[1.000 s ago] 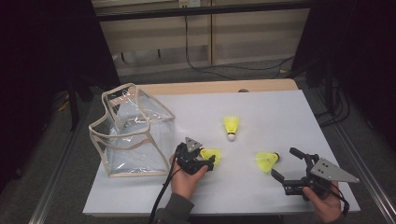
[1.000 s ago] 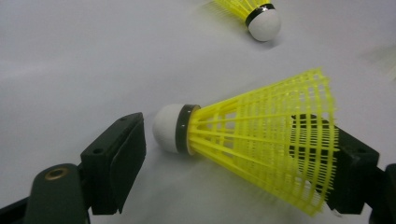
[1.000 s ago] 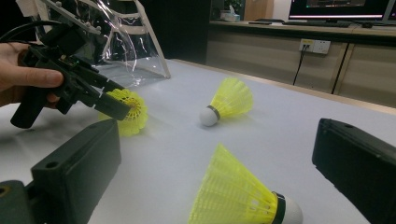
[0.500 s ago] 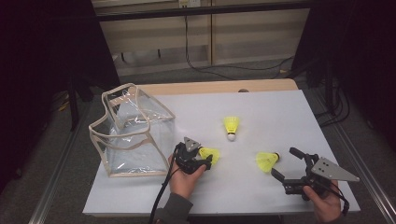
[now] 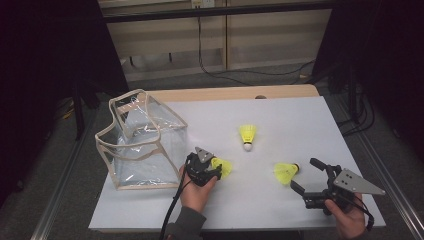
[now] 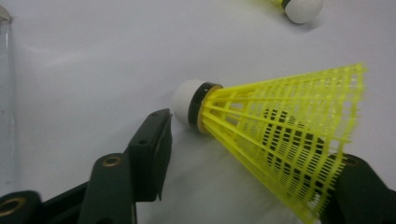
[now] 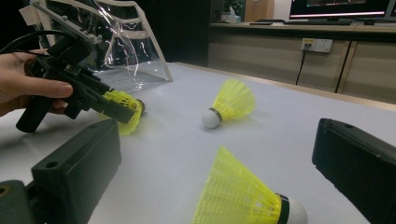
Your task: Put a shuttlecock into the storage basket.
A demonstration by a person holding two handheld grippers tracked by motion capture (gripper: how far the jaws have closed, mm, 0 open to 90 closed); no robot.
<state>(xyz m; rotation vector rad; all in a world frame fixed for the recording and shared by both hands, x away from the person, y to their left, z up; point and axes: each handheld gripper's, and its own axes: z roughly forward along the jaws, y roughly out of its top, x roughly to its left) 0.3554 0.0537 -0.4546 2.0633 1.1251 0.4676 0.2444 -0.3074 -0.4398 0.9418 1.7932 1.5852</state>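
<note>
Dim room, white table (image 5: pixel 300 120). Clear bag (image 5: pixel 142 142) stands open at left, likely to receive 3 yellow mesh shuttlecocks. Left gripper (image 5: pixel 210 167): jaws part-open astride nearest shuttlecock (image 6: pixel 280 140), apparently not clamped. Middle shuttlecock (image 5: pixel 247 135) lies free. Right gripper (image 5: pixel 305 175): jaws wide, empty, framing third shuttlecock (image 7: pixel 243 196).

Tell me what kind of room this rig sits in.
Probably an office or lab used for recording: a white table with a wooden edge, a wall socket with cables on the floor behind, and a desk with a monitor in the right gripper view.
</note>
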